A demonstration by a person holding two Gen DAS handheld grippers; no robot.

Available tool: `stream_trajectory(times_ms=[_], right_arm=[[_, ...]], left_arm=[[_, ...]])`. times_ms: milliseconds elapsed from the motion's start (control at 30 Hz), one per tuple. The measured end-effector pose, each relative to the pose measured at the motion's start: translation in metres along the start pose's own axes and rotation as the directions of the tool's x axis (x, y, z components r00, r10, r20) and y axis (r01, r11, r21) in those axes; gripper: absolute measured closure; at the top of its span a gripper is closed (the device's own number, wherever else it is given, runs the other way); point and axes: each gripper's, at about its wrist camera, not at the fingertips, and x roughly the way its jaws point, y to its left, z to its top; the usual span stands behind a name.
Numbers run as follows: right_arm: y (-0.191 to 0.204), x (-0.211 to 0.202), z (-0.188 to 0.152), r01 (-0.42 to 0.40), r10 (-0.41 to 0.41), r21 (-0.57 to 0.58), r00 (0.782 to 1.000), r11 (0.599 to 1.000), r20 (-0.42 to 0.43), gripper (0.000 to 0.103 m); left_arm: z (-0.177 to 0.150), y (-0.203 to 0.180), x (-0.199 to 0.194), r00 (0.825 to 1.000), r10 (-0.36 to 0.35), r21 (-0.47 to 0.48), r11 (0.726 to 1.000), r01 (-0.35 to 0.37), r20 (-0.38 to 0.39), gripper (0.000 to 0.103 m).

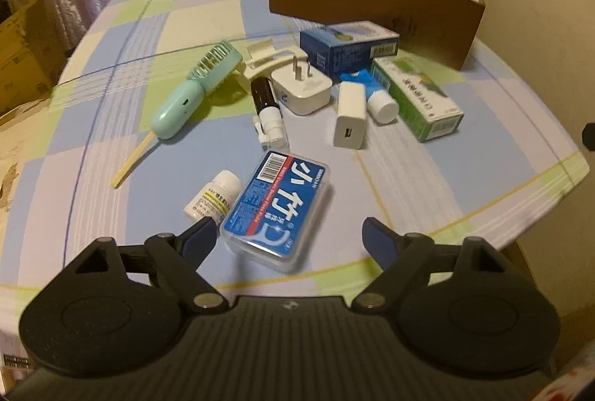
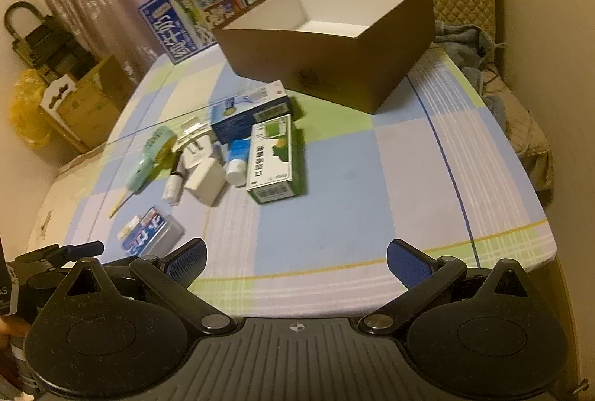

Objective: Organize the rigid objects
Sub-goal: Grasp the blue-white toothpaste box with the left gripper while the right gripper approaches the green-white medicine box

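The clear plastic case with the blue label [image 1: 277,211] lies flat on the checked tablecloth [image 1: 427,185], just ahead of my left gripper [image 1: 289,239], whose jaws are spread wide with the near end of the case between the tips and neither pad touching it. A small white pill bottle [image 1: 214,194] lies on its side against the case's left edge. Further out I see a loose cluster: a mint-green handheld fan [image 1: 186,96] with a thin wooden stick [image 1: 134,159] beside it, a black-and-white spray bottle [image 1: 267,111], a white wall plug [image 1: 303,87], a white charger block [image 1: 350,115], a blue tube with a white cap [image 1: 375,96], a blue carton [image 1: 347,48] and a green carton [image 1: 418,98]. Behind them stands the open brown box [image 2: 334,62], its white inside bare as far as I can see. My right gripper [image 2: 296,263] hangs over bare cloth, jaws spread, nothing between them. Milk cartons [image 2: 193,10] stand at the table's far edge.
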Motion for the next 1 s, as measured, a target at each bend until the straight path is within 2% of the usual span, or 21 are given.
stream_trajectory(times_ms=[200,300,400,533,767,900,933,967,1000], right_arm=[[-0.004,0.016,0.008,0.044,-0.044,0.031,0.999,0.999,-0.008,0.002],[-0.007,0.02,0.011,0.061,-0.06,0.038,0.998,0.997,-0.008,0.002],[-0.01,0.024,0.014,0.078,-0.077,0.045,0.997,0.996,-0.01,0.002],[-0.013,0.027,0.018,0.09,-0.09,0.056,0.996,0.994,-0.011,0.002],[-0.017,0.029,0.021,0.102,-0.102,0.054,0.995,0.993,-0.014,0.002],[-0.016,0.03,0.022,0.102,-0.101,0.048,0.995,0.994,-0.018,0.002],[-0.016,0.031,0.023,0.102,-0.101,0.046,0.995,0.994,-0.02,0.002],[-0.016,0.032,0.024,0.101,-0.1,0.045,0.995,0.994,-0.022,0.002],[-0.015,0.033,0.025,0.1,-0.099,0.044,0.995,0.994,-0.023,0.002]], left_arm=[[0.004,0.004,0.019,1.0,0.002,0.007,1.0,-0.002,-0.02,0.022],[0.006,0.004,0.023,0.999,-0.009,-0.001,1.0,0.009,-0.033,0.031],[0.008,-0.002,0.026,0.997,-0.051,0.005,0.999,0.051,-0.053,0.04],[0.011,-0.012,0.031,0.994,-0.071,0.013,0.997,0.072,-0.077,0.042],[0.028,-0.016,0.043,0.995,-0.025,0.015,1.0,0.026,-0.092,0.042],[0.035,-0.019,0.056,0.992,0.002,0.02,1.0,0.001,-0.126,0.042],[0.036,-0.018,0.057,0.991,0.002,0.017,1.0,0.001,-0.131,0.043],[0.036,-0.018,0.058,0.991,0.0,0.016,1.0,0.003,-0.134,0.05],[0.037,-0.018,0.058,0.991,-0.005,0.018,1.0,0.008,-0.136,0.049]])
